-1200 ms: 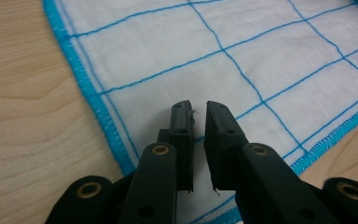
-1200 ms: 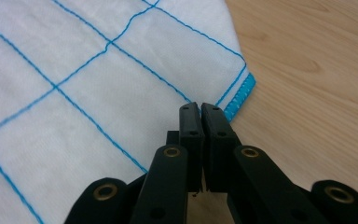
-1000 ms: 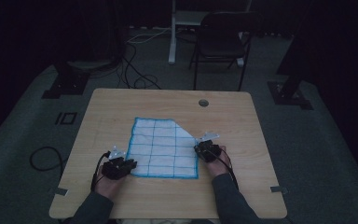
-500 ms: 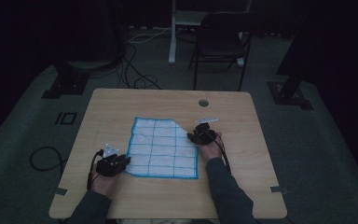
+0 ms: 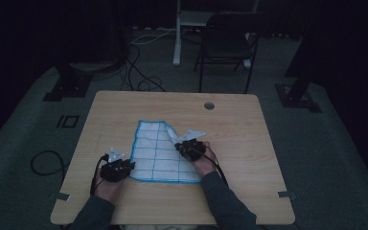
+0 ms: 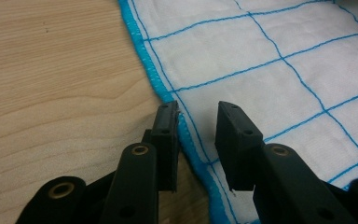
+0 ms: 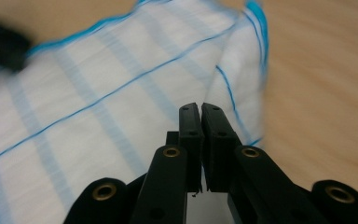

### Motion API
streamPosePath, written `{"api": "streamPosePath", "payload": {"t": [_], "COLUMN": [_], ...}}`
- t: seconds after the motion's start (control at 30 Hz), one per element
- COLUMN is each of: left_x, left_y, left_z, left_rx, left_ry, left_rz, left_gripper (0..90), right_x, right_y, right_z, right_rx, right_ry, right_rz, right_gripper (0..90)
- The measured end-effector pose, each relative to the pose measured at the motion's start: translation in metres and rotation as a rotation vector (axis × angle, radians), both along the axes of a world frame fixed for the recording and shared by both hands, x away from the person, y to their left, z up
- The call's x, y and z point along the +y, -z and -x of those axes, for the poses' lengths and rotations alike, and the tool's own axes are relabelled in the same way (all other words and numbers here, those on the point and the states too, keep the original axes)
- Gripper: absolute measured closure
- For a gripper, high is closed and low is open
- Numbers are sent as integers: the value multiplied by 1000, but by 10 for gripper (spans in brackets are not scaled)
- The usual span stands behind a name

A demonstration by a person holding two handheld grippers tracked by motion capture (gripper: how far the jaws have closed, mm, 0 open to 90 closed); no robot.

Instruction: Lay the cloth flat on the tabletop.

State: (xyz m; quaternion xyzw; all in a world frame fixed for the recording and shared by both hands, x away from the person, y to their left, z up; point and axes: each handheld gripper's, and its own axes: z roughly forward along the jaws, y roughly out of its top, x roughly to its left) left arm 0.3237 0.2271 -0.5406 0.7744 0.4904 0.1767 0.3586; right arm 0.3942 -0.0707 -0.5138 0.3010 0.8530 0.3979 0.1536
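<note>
One blue-checked cloth [image 5: 159, 151] lies on my counter [image 5: 249, 143]; my two tools: left tool [image 6: 196, 121] apart astride its hem, right tool [image 7: 200, 114] clamped on its folded edge.

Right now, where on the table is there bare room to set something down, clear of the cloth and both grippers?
The table is bare along the far edge around the round hole, and across the whole strip right of the right gripper. It is crowded in the middle and near edge: the checked cloth, with the left gripper at its left hem.
</note>
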Motion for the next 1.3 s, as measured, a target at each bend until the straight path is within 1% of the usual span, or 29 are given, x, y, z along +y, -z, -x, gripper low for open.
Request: {"api": "streamPosePath", "payload": {"t": [0.03, 0.07, 0.1, 0.13, 0.17, 0.2, 0.23, 0.27, 0.33, 0.4, 0.47, 0.5, 0.57, 0.63, 0.67, 0.7, 0.73, 0.77, 0.83, 0.9, 0.93, 1.0, 1.13, 1.2, 1.27, 1.3], "left_x": [0, 0, 0, 0, 0, 0, 0, 0, 0, 0, 0, 0, 0, 0, 0, 0, 0, 0, 0, 0, 0, 0, 0, 0, 0, 0], "left_y": [0, 0, 0, 0, 0, 0, 0, 0, 0, 0, 0, 0, 0, 0, 0, 0, 0, 0, 0, 0, 0, 0, 0, 0, 0, 0], "left_z": [0, 0, 0, 0, 0, 0, 0, 0, 0, 0, 0, 0, 0, -1, 0, 0, 0, 0, 0, 0, 0, 0, 0, 0, 0, 0], "left_rx": [0, 0, 0, 0, 0, 0, 0, 0, 0, 0, 1, 1, 1, 1, 1, 1, 1, 1, 1, 1, 1, 1, 0, 0, -1, -1], "left_ry": [0, 0, 0, 0, 0, 0, 0, 0, 0, 0, -1, -1, -1, 0, 0, 0, 0, 0, -1, -1, -1, -1, -1, 0, 1, 1], "left_rz": [1, 1, 1, 2, 2, 1, 1, 0, 0, 1, 2, 2, 5, 6, 6, 6, 5, 4, 4, 3, 3, 3, 2, 1, 0, 0], "left_gripper": [700, 699, 700, 700, 700, 700, 699, 699, 700, 699, 699, 699, 699, 699, 699, 699, 699, 699, 699, 700, 699, 700, 700, 700, 700, 700], "right_x": [5, 9, 11, 12, 11, 8, 5, 2, -3, -8, -10, -10, -8, -5, -3, -3, -3, -4, -7, -11, -15, -23, -41, -51, -59, -59], "right_y": [2, 4, 5, 5, 3, 1, -1, -3, -5, -3, 1, 1, 9, 15, 18, 19, 19, 17, 11, 6, 2, -4, -14, -18, -21, -21], "right_z": [4, 6, 9, 11, 11, 10, 7, 3, -5, -16, -26, -26, -37, -45, -48, -51, -52, -52, -51, -50, -51, -51, -54, -56, -58, -58], "right_rx": [14, 41, 49, 43, 41, 39, 29, 24, 20, 37, 72, 72, 124, 166, 192, 209, 210, 203, 170, 147, 126, 102, 45, 34, 25, 25], "right_ry": [-36, -86, -120, -127, -119, -95, -66, -30, 48, 106, 152, 152, 179, 184, 189, 183, 182, 186, 200, 218, 237, 267, 326, 345, 358, 358], "right_rz": [8, 10, 15, 7, -15, -42, -59, -66, -61, -59, -69, -69, -68, -59, -60, -73, -83, -85, -86, -88, -85, -82, -49, -39, -17, -17], "right_gripper": [868, 824, 789, 750, 718, 702, 690, 676, 645, 615, 596, 596, 573, 568, 600, 656, 713, 776, 827, 837, 841, 846, 847, 846, 846, 846]}}
